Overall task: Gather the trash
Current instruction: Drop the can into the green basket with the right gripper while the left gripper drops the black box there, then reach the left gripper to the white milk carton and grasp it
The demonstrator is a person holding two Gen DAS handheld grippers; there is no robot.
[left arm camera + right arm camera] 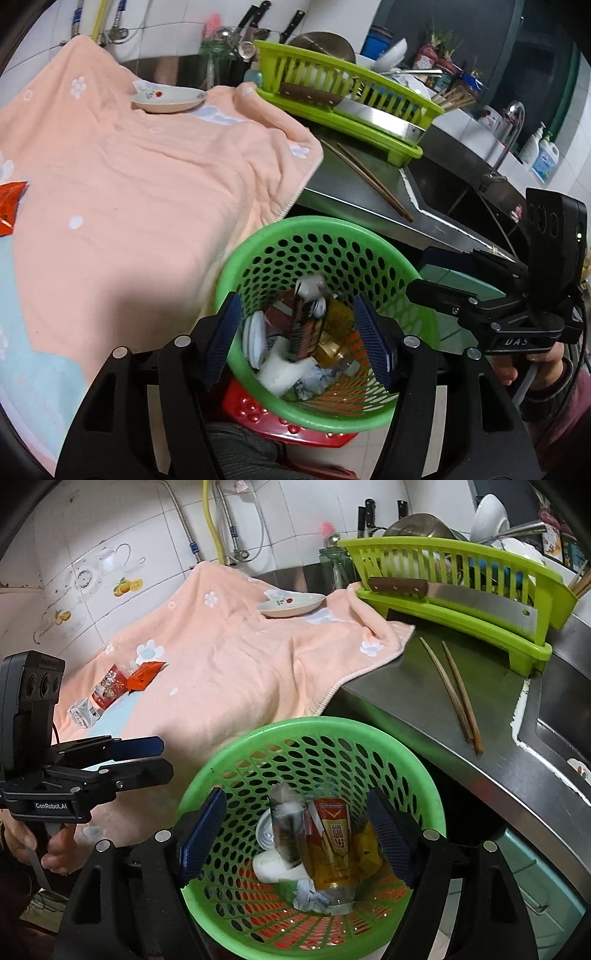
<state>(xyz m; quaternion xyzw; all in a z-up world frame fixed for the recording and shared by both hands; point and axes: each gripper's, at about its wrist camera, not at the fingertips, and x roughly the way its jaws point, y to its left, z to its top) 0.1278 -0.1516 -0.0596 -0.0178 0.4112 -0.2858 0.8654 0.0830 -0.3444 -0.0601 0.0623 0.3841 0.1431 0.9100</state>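
A green perforated trash basket (258, 254) (236, 749) stands below the counter edge on a red stool (255, 410). It holds a yellow drink bottle (332, 842), a white cup (273, 867) and crumpled wrappers. My left gripper (303, 343) is open and empty over the basket. My right gripper (295, 838) is open and empty over it too. Red snack packets (140, 675) and a small white carton (83, 712) lie on the peach towel (229, 664) at the left. One red packet (9, 206) shows at the left edge of the left wrist view.
A small dish (291, 603) sits on the towel. A lime dish rack (465, 590) holds a cleaver (461, 598). Chopsticks (454, 694) lie on the steel counter (399, 694). A sink (458, 192) with a tap is to the right.
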